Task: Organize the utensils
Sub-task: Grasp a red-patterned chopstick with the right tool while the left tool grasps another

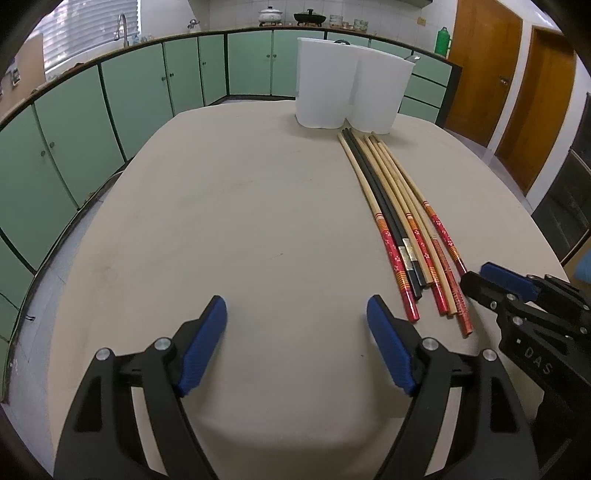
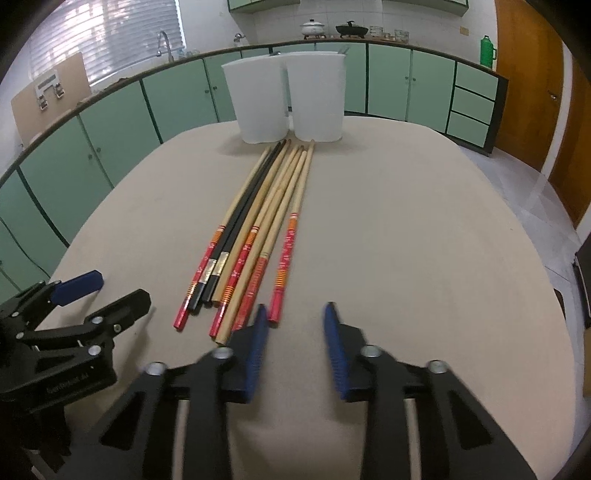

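While two white holders [image 2: 288,96] stand, seven chopsticks [image 2: 251,236] lie.

You are working in a home kitchen. Mint-green cabinets [image 2: 177,99] are running along the walls under a dark countertop [image 1: 147,40], with a tall faucet [image 2: 165,44] standing by the louvred window [image 2: 110,33]. A white lidded pot [image 2: 313,26] and a dark wok [image 2: 351,29] are sitting on the counter against white tiles, a green flask [image 2: 488,51] is standing near the wooden doors [image 1: 480,66], and the beige tabletop [image 1: 240,221] is filling the middle.
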A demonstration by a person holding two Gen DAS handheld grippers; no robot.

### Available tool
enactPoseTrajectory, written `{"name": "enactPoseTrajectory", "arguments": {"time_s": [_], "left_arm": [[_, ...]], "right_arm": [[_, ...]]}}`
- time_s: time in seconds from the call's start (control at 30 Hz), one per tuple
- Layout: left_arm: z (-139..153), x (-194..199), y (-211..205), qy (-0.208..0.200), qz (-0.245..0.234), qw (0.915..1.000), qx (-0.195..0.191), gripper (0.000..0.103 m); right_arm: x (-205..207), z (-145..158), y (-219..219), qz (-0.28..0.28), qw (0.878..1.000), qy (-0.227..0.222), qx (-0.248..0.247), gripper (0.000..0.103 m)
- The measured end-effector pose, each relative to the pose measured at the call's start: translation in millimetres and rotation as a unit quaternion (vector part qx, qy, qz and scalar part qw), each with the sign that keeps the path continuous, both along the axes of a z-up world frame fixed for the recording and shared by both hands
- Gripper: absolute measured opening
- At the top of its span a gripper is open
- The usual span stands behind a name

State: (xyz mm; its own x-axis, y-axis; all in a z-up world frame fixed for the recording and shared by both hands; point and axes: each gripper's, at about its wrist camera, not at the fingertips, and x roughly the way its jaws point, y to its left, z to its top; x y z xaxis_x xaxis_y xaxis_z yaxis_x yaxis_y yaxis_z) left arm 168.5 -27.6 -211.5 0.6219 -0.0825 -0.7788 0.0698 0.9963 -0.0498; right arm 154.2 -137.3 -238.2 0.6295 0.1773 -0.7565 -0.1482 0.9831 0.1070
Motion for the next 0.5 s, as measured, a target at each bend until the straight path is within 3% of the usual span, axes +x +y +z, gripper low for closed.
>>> {"name": "enactPoseTrajectory", "arguments": {"time_s": [0.1,0.37,0.5], "left_arm": [[1.2,-1.9,-1.0,-0.001,-0.004,1.0,-0.001,0.076],[3.1,-6.1,-23.4,0.001,-0.042,0.9991,-0.006,0.076],[-2.2,-1.2,-33.6,0.007,-0.045,0.9989,0.011,0.076]], "right_arm": [[1.4,-0.2,-6.5,-0.002,1.0,0.003,0.019,0.006],[-6.0,0.0,-34.2,-0.036,0.999,0.002,0.02,0.006],[-7.1,-1.3,-41.7,-0.038,0.999,0.003,0.03,0.006]]}}
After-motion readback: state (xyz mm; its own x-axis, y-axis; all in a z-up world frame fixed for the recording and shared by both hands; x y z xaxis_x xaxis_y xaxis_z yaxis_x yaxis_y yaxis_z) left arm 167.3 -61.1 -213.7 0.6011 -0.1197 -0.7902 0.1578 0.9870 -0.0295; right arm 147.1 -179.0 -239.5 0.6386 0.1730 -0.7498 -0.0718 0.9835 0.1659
